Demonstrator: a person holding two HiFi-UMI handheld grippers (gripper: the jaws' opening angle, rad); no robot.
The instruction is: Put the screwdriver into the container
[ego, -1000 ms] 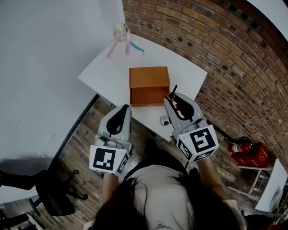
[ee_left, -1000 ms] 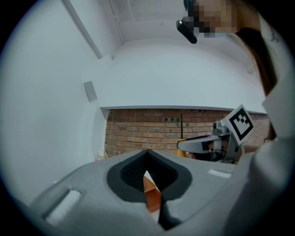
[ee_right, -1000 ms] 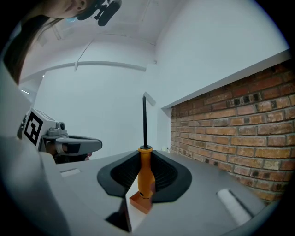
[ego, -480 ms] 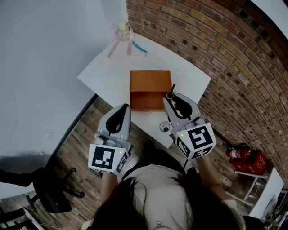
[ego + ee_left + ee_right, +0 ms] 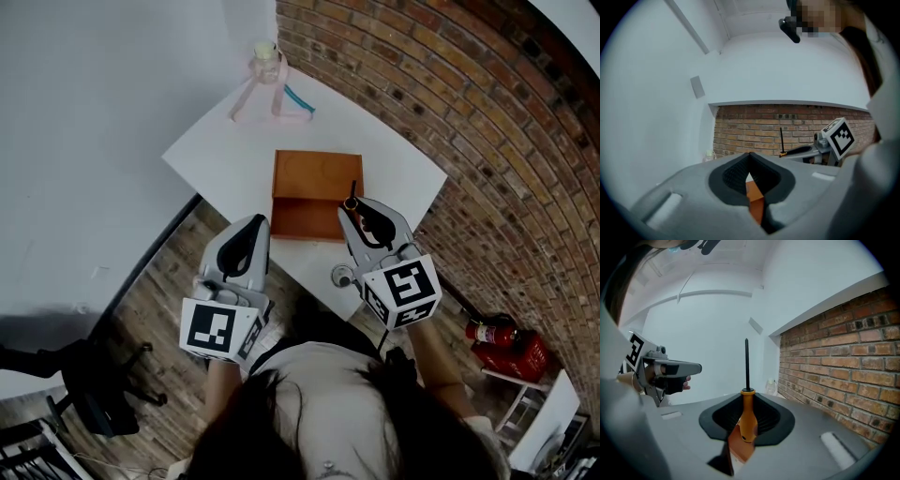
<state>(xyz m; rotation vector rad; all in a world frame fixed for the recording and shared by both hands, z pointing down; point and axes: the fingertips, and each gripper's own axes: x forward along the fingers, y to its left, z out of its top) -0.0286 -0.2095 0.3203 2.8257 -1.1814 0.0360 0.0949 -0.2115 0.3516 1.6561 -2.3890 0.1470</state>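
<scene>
The brick wall (image 5: 487, 141) fills the right of the head view, and the person's own head and shoulders (image 5: 328, 422) hide much of the plank floor below. The white tabletop (image 5: 225, 155) stands in the corner, its near edge partly covered by both grippers. On it lies the orange-brown wooden container (image 5: 317, 173), open side up; its near right corner is hidden behind the right gripper (image 5: 354, 208). In the left gripper view only a sliver of the container shows through the slit below the jaws. The left gripper (image 5: 255, 225) hovers off the tabletop's near edge, its jaws together with nothing between them. The right gripper is clamped on the screwdriver (image 5: 747, 420), whose orange handle sits between the pads with the black shaft pointing straight ahead of the jaws. From above most of the handle is buried in the gripper, and the thin shaft crosses the container's right wall; how high it is held cannot be told. A black chair (image 5: 94, 394) is cut off at lower left, and a red fire extinguisher (image 5: 497, 330) stands by the wall. At the tabletop's far corner stands a pale bottle (image 5: 267, 64) with a pink strap (image 5: 246, 98). A small round thing (image 5: 343, 276) near the front edge is too small to identify.
</scene>
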